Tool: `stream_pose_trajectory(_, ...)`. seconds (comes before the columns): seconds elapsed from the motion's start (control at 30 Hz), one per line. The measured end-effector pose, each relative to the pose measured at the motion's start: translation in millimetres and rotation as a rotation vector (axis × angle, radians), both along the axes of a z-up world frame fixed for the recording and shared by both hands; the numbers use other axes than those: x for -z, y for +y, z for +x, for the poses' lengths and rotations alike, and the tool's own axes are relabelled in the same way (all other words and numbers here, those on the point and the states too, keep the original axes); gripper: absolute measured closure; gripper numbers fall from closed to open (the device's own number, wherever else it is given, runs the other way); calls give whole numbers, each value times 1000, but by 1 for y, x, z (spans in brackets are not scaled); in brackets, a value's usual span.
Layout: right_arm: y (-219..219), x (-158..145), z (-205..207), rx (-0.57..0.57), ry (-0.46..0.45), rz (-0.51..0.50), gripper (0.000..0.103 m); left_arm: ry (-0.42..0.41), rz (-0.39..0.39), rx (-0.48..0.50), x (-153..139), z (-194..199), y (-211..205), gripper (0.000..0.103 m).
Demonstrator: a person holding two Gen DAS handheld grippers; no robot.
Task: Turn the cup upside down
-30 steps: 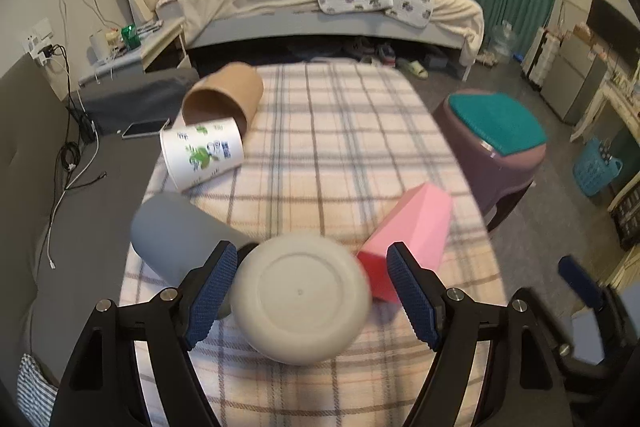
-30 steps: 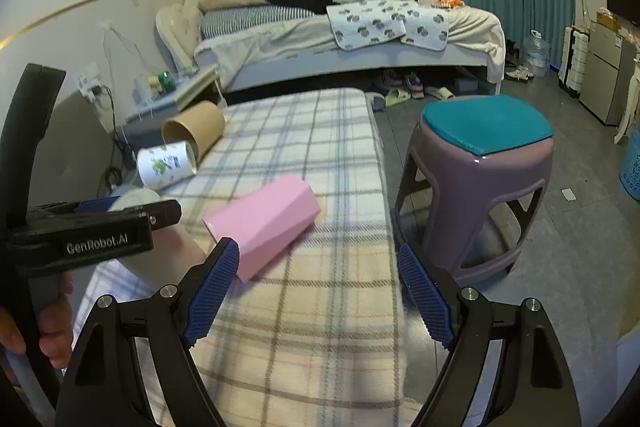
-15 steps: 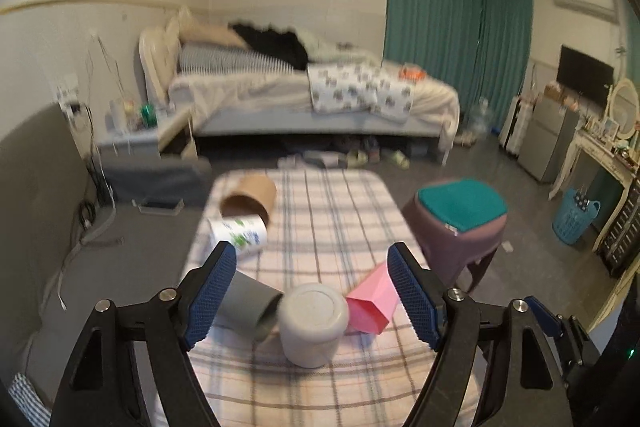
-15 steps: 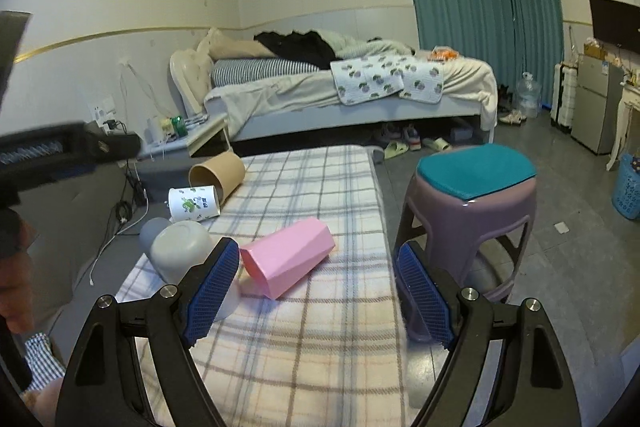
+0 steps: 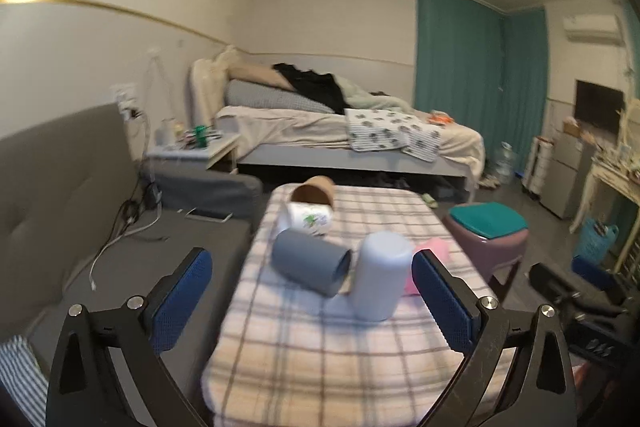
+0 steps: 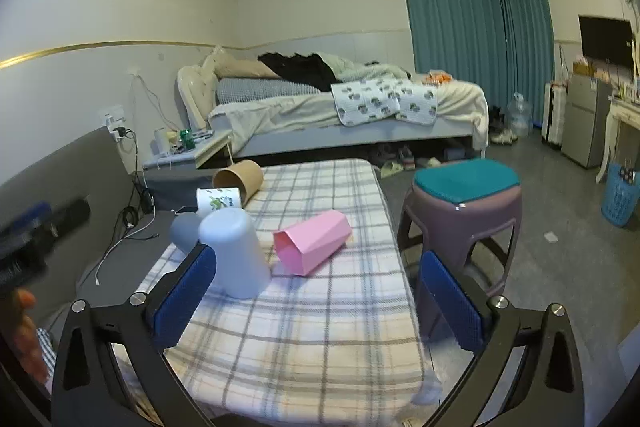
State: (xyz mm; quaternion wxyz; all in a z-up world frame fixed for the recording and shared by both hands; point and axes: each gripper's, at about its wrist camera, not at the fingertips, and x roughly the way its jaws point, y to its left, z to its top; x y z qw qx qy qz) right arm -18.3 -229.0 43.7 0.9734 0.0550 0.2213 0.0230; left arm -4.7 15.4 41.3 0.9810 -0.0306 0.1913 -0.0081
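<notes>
A pale grey cup (image 5: 380,275) (image 6: 238,253) stands upside down on the plaid-covered table (image 5: 320,355) (image 6: 320,323). A dark grey cup (image 5: 310,261) (image 6: 183,233) lies on its side just left of it. A pink angular cup (image 6: 312,241) (image 5: 426,255) lies on its side to its right. A white printed cup (image 5: 308,221) (image 6: 218,201) and a brown paper cup (image 5: 314,191) (image 6: 240,179) lie on their sides further back. My left gripper (image 5: 310,301) is open and empty, well back from the cups. My right gripper (image 6: 316,299) is open and empty above the table's near end.
A purple stool with a teal top (image 6: 464,205) (image 5: 486,231) stands right of the table. A grey sofa (image 5: 80,187) runs along the left. A bed (image 6: 340,115) lies across the back, with a cluttered bedside table (image 6: 188,147) beside it.
My left gripper has pulled up and back, away from the pale grey cup, which stays upside down on the table. My right gripper has also drawn back.
</notes>
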Motion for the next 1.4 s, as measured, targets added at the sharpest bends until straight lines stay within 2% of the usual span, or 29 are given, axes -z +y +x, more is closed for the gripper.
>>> stream_pose_trajectory(0.23, 30, 12, 1, -67, -23, -58, 0, 28, 14, -16, 31, -1, 10, 0)
stream_pose_trajectory(0.37, 36, 16, 5, -70, -23, -68, 0, 53, 2, -11, 38, 0, 10, 0)
stream_pose_trajectory(0.47, 37, 18, 7, -72, -18, -67, 0, 51, 21, -7, 42, -3, 7, 0)
stream_pose_trajectory(1.0, 35, 23, 12, -58, 10, -79, 0, 84, 20, -5, 45, 2, 4, 0)
stream_pose_trajectory(1.4, 38, 29, 14, -73, 34, -93, 0, 70, 21, -21, 45, 3, 6, 0)
